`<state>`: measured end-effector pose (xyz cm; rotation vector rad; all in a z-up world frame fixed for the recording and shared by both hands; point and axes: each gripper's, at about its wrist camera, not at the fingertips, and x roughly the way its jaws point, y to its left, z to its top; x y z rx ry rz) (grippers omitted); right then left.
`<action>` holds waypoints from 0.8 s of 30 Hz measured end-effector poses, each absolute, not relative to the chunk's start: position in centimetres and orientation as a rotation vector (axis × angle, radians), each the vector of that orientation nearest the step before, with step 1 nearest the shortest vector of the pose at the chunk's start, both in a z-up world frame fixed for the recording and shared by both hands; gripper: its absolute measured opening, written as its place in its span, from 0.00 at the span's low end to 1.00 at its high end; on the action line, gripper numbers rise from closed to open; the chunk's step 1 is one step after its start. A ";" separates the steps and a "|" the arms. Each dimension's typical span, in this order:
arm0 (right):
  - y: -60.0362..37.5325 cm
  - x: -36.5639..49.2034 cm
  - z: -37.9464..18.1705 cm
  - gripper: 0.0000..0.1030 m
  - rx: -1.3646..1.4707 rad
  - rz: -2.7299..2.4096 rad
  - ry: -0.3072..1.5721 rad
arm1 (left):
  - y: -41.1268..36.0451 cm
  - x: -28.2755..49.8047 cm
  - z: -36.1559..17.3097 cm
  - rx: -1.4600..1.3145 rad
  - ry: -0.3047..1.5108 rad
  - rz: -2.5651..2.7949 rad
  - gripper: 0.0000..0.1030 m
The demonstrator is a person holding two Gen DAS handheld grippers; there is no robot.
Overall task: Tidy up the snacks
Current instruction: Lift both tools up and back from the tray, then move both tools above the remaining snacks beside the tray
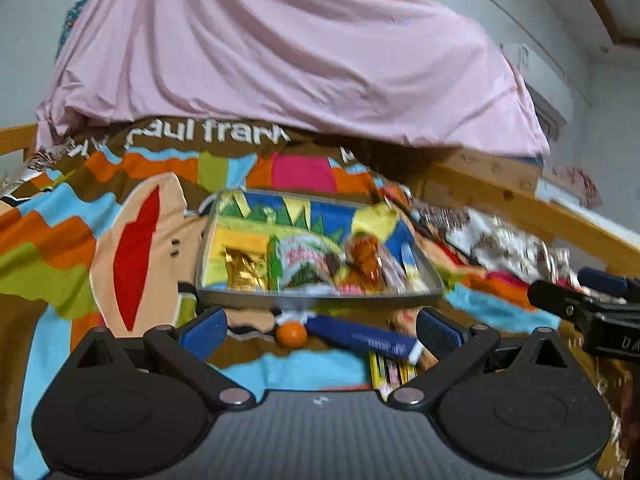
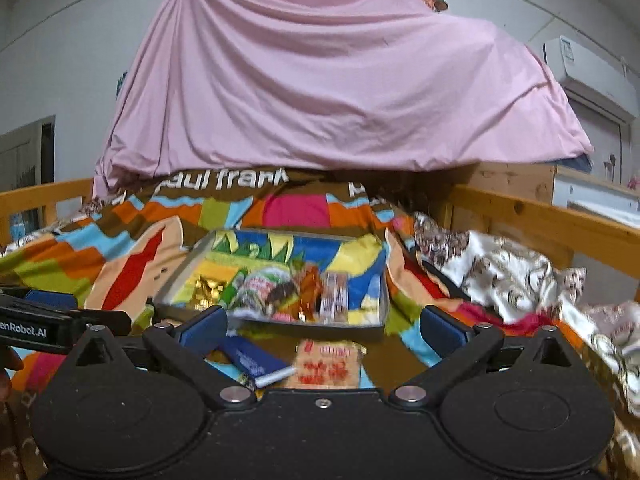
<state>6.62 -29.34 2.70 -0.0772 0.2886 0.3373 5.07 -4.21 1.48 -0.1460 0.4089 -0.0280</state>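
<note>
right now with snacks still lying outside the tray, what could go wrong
The tray sits on rumpled bedding, so pressing on it could tip it. The flat beige packet may be hard to pinch off soft fabric. The blue packet lies beside an orange ball that might roll away.

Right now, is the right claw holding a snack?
No, the right claw is wide open and empty, with the beige packet lying loose on the blanket below.

Blue pads (image 2: 202,330) are tipping the black gripper (image 2: 320,330). Between the fingers a dark blue packet (image 2: 250,358) and a tan, red-printed one (image 2: 328,366) are lying; beyond, a grey tray (image 2: 362,326) is showing blue, yellow and green print, on a multicoloured blanket (image 2: 132,248) under a pink sheet (image 2: 320,88).
</note>
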 end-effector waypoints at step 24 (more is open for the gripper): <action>-29.3 7.1 -1.5 0.99 -0.122 0.309 0.481 | -5.6 5.3 -3.2 -0.091 0.602 -0.048 1.00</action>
